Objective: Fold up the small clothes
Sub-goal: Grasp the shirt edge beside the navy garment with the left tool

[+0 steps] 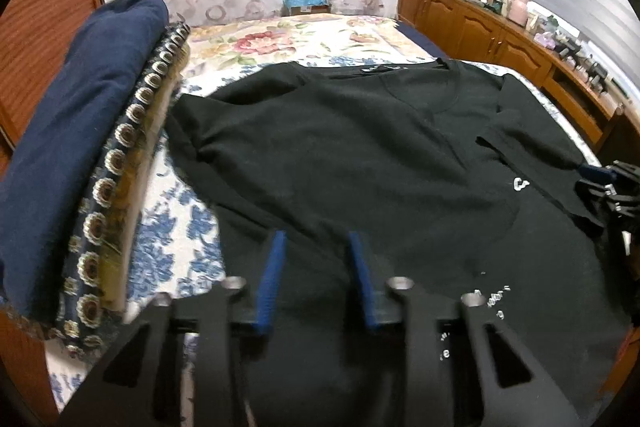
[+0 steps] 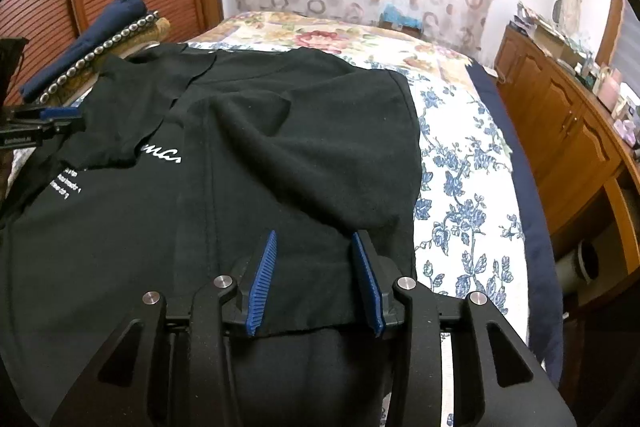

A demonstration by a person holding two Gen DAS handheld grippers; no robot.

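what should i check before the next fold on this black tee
1. Black t-shirt flat on the bed: not ok, wrinkles near the middle.
2. Both sleeves folded in over the body: ok.
3. Left gripper over the hem: ok, jaws apart, fabric below; grip cannot tell.
4. Right gripper at the hem: ok, jaws apart, nothing pinched.
5. Folded navy pile clear of the shirt: ok, beside it.
6. Shirt edge away from the bed side: ok.
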